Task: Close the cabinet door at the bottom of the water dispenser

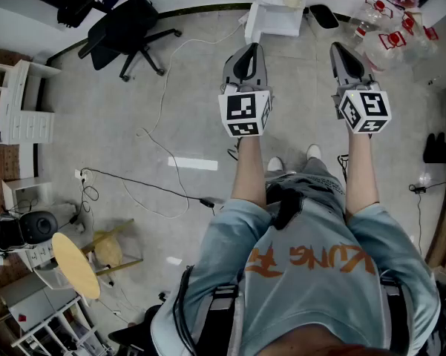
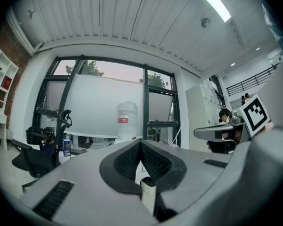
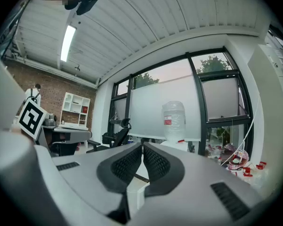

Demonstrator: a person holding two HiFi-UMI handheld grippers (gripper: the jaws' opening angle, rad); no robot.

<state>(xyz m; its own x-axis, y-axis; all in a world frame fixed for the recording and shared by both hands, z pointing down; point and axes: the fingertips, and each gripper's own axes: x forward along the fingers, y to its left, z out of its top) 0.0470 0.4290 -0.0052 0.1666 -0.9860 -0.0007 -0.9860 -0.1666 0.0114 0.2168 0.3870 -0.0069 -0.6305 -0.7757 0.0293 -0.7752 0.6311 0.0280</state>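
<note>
The white water dispenser (image 1: 276,15) stands on the floor ahead of me, seen from above. Its clear bottle (image 2: 126,120) with a red label shows in the left gripper view and again in the right gripper view (image 3: 173,120). Both grippers are held level in front of my body, side by side, still short of the dispenser. My left gripper (image 1: 246,52) (image 2: 141,142) is shut with nothing between its pads. My right gripper (image 1: 343,50) (image 3: 142,146) is shut and empty too. The jaws hide most of the dispenser's lower part, so I cannot make out the cabinet door.
A black office chair (image 1: 130,22) stands at the far left of the dispenser. Cables (image 1: 152,136) trail across the grey floor. Red-capped empty bottles (image 1: 395,27) lie at the far right. A white shelf unit (image 1: 21,104) and a round wooden stool (image 1: 76,264) are at my left.
</note>
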